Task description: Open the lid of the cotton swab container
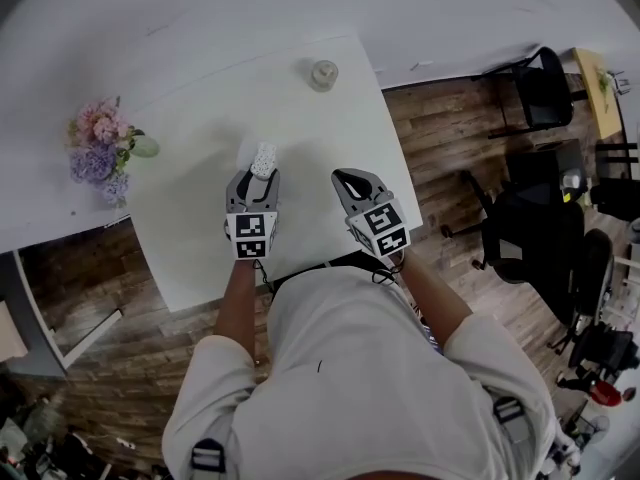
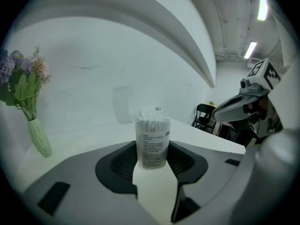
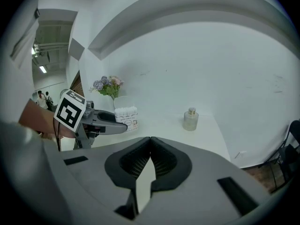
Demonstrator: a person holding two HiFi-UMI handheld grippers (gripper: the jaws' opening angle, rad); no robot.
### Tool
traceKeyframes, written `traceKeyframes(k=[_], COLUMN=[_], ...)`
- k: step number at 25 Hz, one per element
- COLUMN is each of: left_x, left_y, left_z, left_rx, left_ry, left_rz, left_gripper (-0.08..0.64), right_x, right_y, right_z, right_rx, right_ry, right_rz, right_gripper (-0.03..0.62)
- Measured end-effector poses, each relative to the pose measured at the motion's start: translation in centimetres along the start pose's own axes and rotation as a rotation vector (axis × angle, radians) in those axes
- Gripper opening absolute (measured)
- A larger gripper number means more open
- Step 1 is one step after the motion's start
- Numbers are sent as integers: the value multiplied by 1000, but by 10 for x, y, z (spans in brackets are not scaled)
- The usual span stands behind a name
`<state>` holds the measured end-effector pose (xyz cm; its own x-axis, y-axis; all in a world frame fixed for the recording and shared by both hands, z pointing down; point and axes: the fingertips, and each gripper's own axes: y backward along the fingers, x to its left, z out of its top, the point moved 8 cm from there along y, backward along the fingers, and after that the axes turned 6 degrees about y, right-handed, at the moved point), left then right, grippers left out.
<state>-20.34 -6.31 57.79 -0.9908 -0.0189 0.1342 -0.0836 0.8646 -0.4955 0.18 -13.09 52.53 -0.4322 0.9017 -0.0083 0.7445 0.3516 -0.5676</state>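
The cotton swab container (image 2: 152, 142) is clasped upright between the widely spread jaws of the left gripper (image 1: 260, 175) over the white table (image 1: 330, 138), while the right gripper (image 3: 150, 144) is kept fully closed and empty. The swab tips are uncovered and the lid (image 2: 123, 104) appears already tipped back, so a steady setting-down and release is judged to be called for next.
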Motion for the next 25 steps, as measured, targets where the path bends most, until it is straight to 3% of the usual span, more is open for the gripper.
traceKeyframes(k=[14, 25], left_x=[-40, -57], left_y=[-61, -79], left_z=[-7, -16], left_rx=[80, 126], left_ry=[-106, -131], left_rz=[-175, -204], left_gripper=[204, 204], right_x=[-21, -30], right_y=[35, 49], right_z=[-35, -51], right_rx=[39, 43], right_ry=[-109, -160], right_rz=[-155, -193], right_gripper=[-2, -2])
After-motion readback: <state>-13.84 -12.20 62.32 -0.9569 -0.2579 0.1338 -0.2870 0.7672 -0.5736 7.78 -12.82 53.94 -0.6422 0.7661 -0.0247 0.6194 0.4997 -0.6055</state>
